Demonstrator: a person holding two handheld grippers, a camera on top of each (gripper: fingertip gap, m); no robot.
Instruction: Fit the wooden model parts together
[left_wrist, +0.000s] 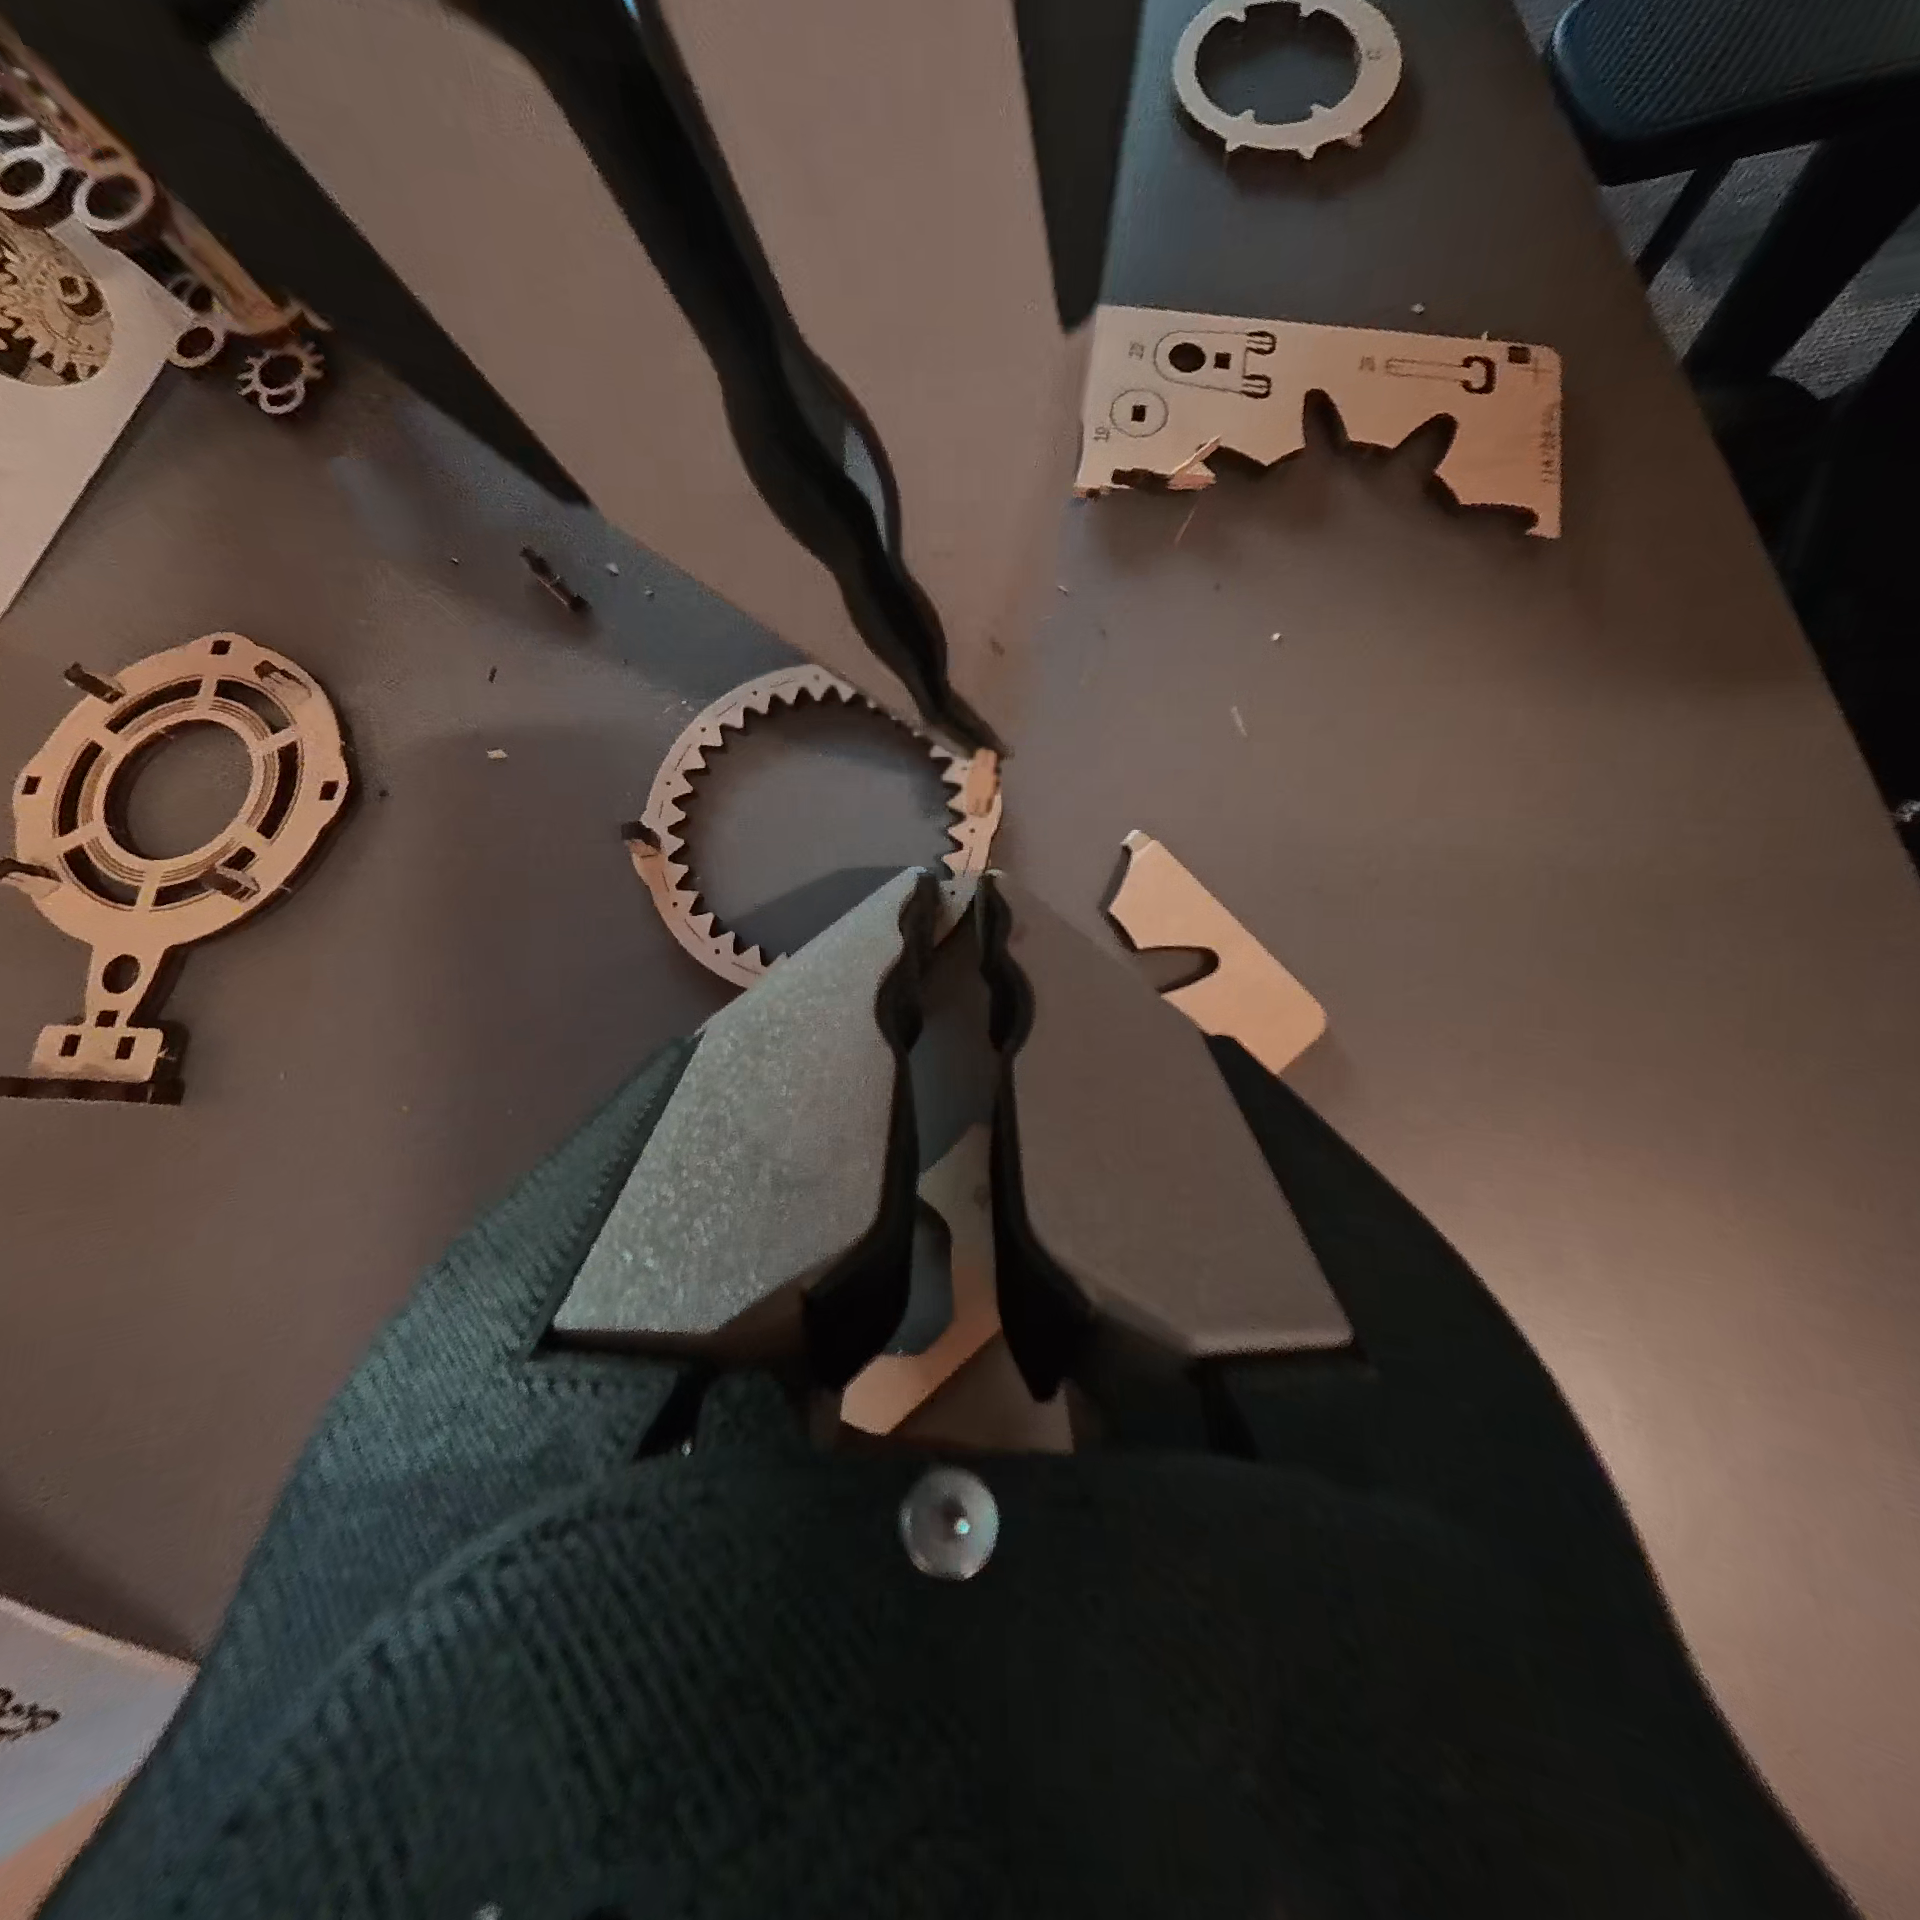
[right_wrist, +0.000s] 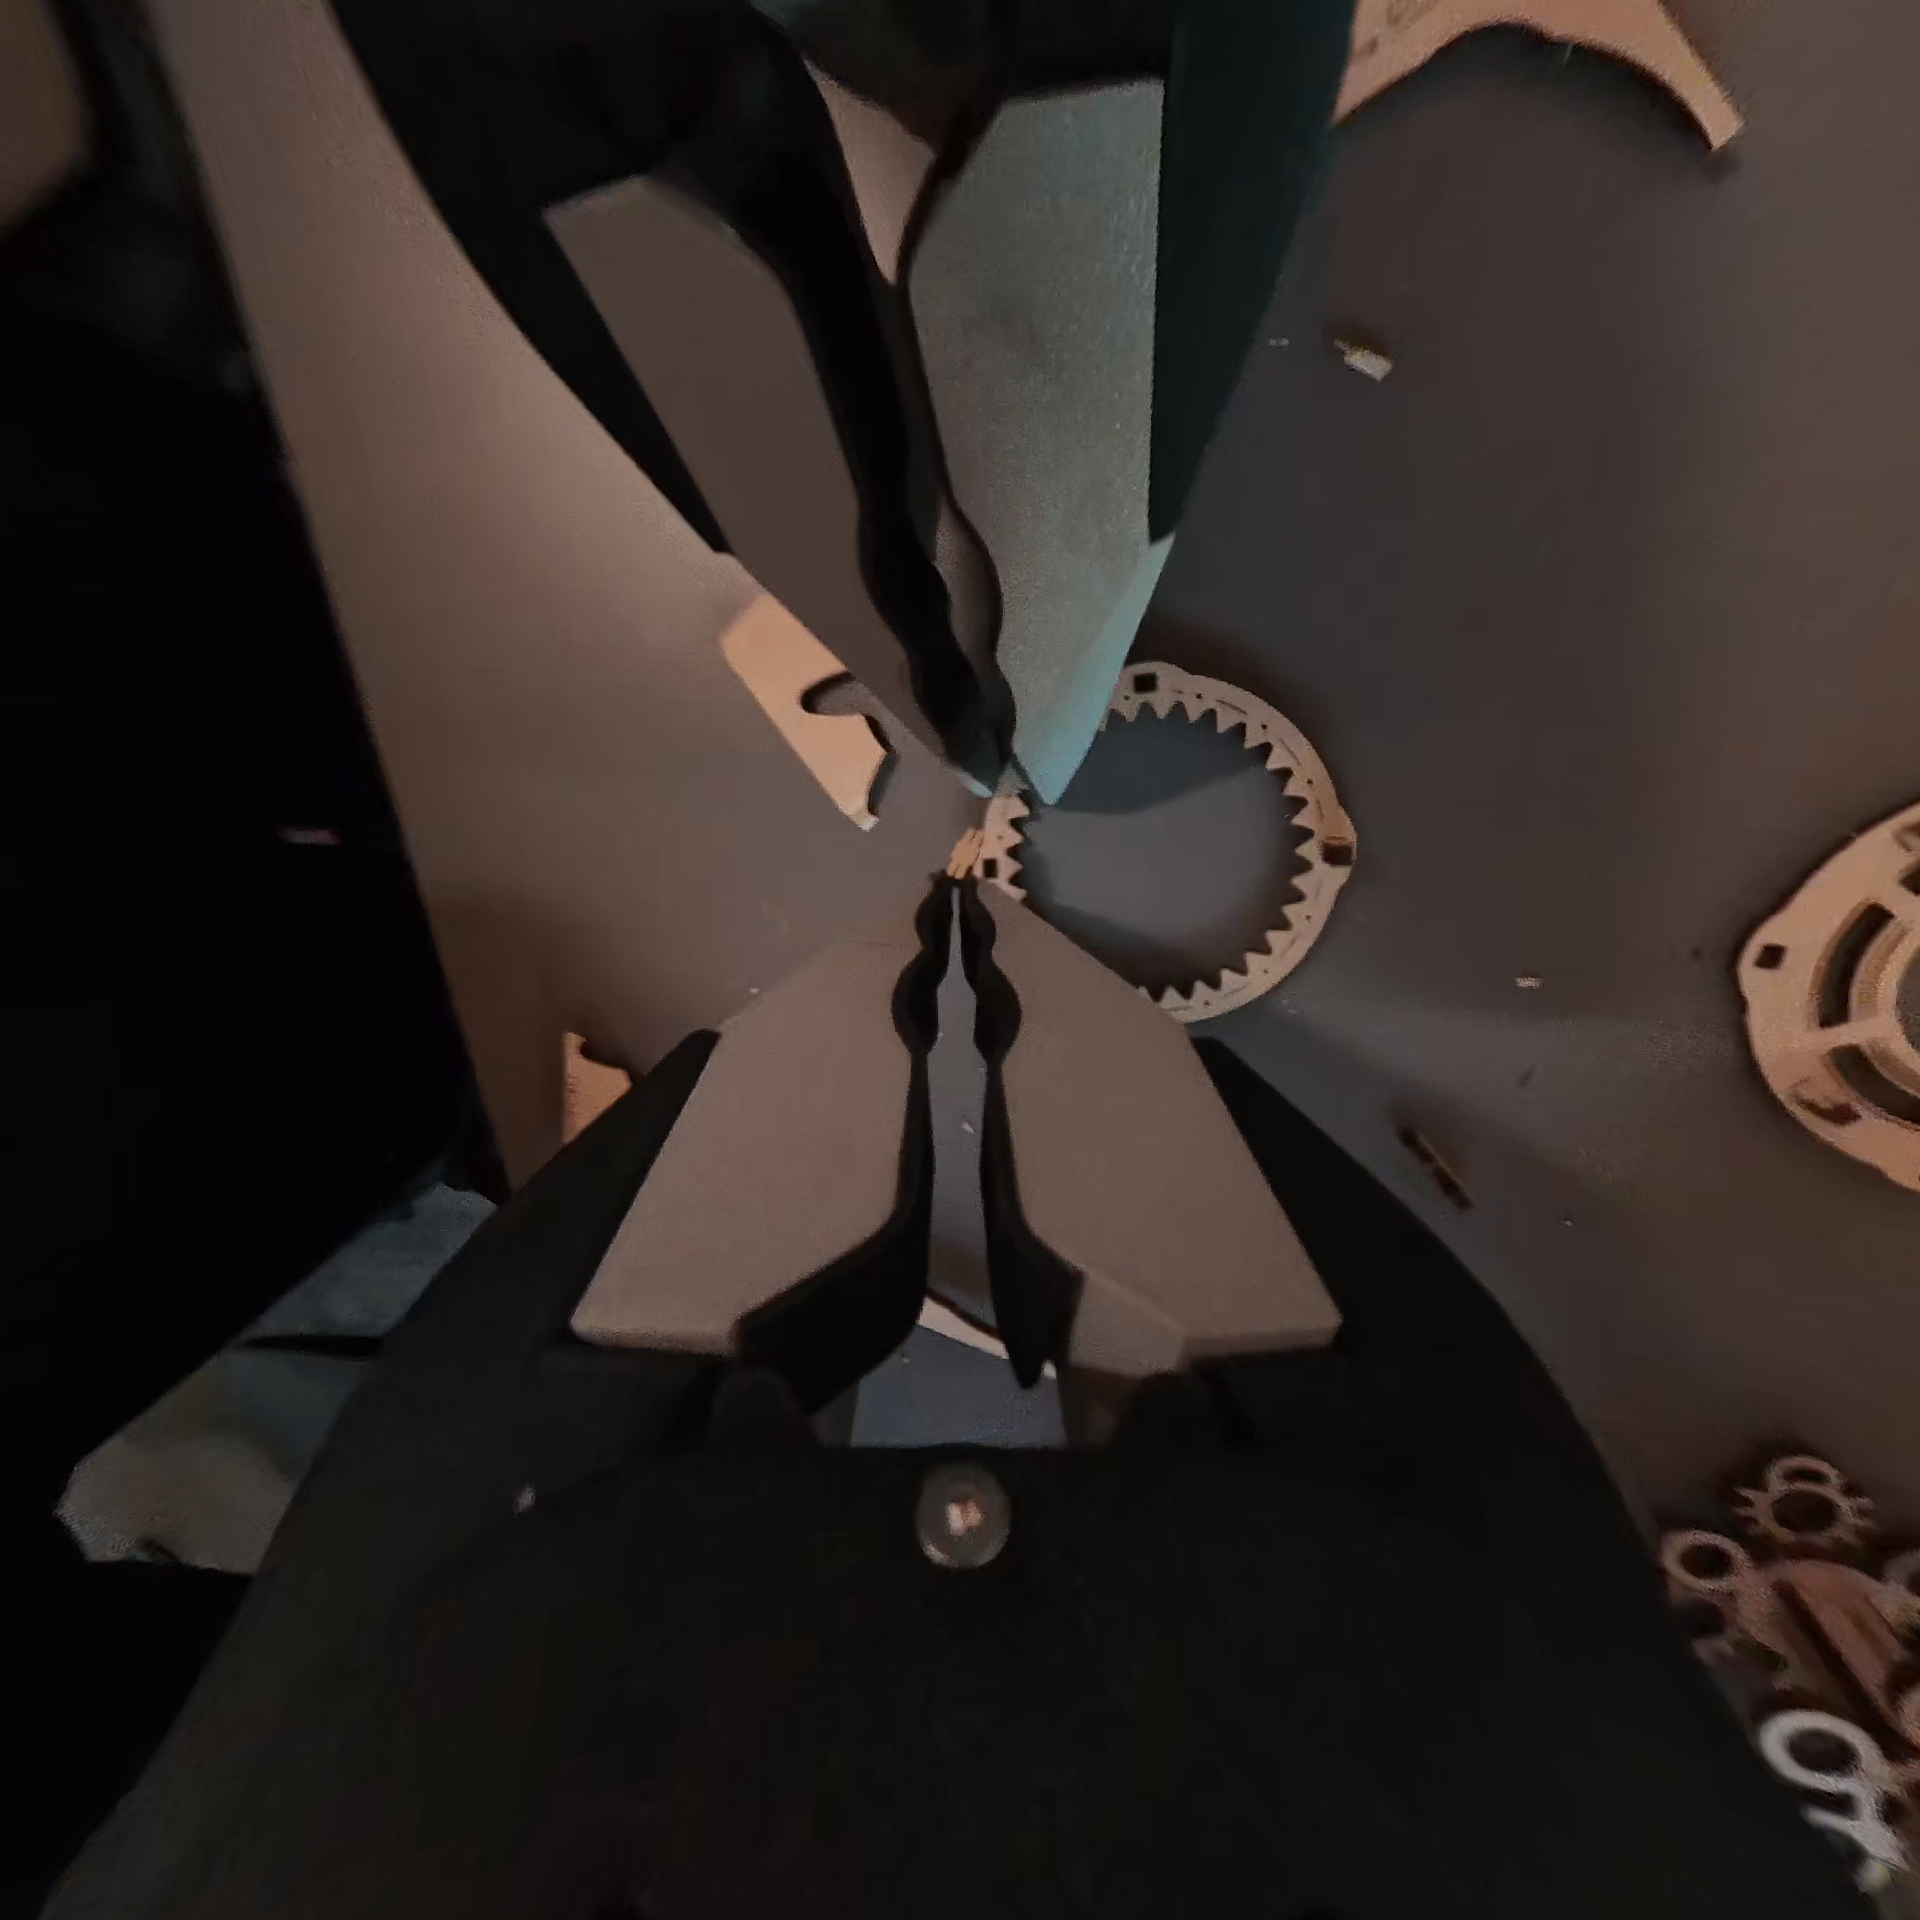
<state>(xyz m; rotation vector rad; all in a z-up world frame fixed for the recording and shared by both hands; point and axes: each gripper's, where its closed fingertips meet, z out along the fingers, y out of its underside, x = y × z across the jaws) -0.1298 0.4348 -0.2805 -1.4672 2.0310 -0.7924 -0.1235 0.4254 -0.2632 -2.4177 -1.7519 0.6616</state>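
A flat wooden ring gear (left_wrist: 686, 790) with inner teeth lies on the dark table; it also shows in the right wrist view (right_wrist: 1314, 790). My left gripper (left_wrist: 956, 883) is shut on the ring's near right rim; in the right wrist view it (right_wrist: 1003, 784) comes in from the top. My right gripper (right_wrist: 958, 899) is shut on a small wooden peg (right_wrist: 966, 847) and holds it against the ring's rim. In the left wrist view it (left_wrist: 977, 740) comes down from the top, with the peg (left_wrist: 982, 781) at its tip. The two grippers' tips are very close.
A round slotted frame part with a foot (left_wrist: 177, 810) lies left of the ring. A notched flat piece (left_wrist: 1216, 966) lies right of it. A cut-out wooden sheet (left_wrist: 1320, 416) and a notched ring (left_wrist: 1288, 73) lie farther back. Small gears (left_wrist: 281, 374) and a loose peg (left_wrist: 551, 577) lie left. Both grippers' tips are close together, under 4 cm apart. Between my left fingertips and the notched flat piece (left_wrist: 1216, 966) there is roughly 4 cm. Look for it in the right wrist view (right_wrist: 794, 692) too.
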